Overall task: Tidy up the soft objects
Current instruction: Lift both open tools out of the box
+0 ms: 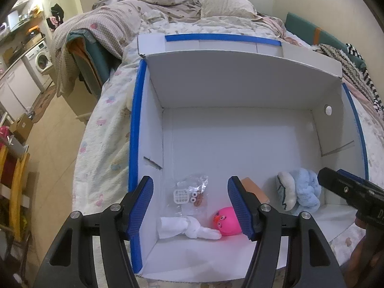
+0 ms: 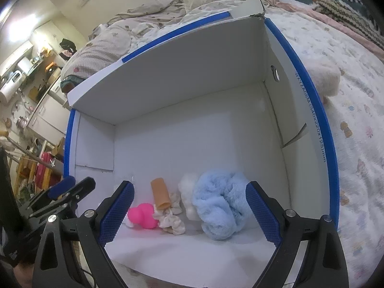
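Bedroom setting: quilted bed (image 1: 100,168) carrying one white, blue-edged cardboard box (image 1: 240,129).
Contents, near wall of box: pink rubber toy (image 2: 141,216) at 7 o'clock; tan tube (image 2: 160,195); cream scrunchie (image 2: 171,220); blue fluffy plush (image 2: 220,206) at 5 o'clock; white cloth (image 1: 187,228); clear plastic bag (image 1: 192,189).
Left gripper (image 1: 192,208): fingers wide, empty.
Right gripper (image 2: 192,213): fingers wide, empty.

The left claw (image 1: 190,206) is wide open over a white box (image 1: 240,88) with blue edges. The box sits on a bed (image 1: 100,129). Inside lie a pink toy (image 1: 228,220), a white cloth (image 1: 187,228), a clear bag (image 1: 192,192) and a blue fluffy thing (image 1: 307,192).
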Tool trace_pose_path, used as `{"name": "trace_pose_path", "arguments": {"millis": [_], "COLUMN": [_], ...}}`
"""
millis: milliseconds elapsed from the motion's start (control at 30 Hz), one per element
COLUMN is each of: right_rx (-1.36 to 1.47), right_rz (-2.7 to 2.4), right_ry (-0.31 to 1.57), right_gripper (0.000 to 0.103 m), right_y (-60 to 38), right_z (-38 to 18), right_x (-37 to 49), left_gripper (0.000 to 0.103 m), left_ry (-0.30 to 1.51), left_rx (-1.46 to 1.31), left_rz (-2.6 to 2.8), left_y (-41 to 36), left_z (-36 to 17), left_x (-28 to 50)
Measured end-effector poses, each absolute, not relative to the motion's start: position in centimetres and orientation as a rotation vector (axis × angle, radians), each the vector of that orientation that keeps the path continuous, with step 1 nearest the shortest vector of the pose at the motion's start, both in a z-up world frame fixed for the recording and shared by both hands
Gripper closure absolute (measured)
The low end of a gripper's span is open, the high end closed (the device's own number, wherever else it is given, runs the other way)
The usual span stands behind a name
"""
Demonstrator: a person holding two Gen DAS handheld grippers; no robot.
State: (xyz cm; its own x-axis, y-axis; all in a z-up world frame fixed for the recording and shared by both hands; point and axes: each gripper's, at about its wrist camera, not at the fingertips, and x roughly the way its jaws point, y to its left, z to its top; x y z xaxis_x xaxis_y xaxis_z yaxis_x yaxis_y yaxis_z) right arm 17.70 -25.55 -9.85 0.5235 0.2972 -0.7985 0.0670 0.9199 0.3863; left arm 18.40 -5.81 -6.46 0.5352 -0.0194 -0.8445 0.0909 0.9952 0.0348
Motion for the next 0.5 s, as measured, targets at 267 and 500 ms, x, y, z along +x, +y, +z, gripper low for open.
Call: {"name": "trace_pose_path", "arguments": {"millis": [267,500], "right_rx": [0.422,0.419], "right_rz": [0.13,0.112], "right_ry": [1.013,1.004], "right_gripper": [0.003,0.003], "right_y": [-26.1,-26.2], "right_z": [-9.7,-9.2], "right_x": [16.5,14.8], "left_gripper": [0.042,0.042], "left_ry": [0.985,0.943], "left_rx": [0.068,0.112], "left_rz": [-0.077,-0.049], "left_y": [-4.8,-4.3], "left_z": [-5.7,-4.8], "left_x": [16.5,14.5]}}
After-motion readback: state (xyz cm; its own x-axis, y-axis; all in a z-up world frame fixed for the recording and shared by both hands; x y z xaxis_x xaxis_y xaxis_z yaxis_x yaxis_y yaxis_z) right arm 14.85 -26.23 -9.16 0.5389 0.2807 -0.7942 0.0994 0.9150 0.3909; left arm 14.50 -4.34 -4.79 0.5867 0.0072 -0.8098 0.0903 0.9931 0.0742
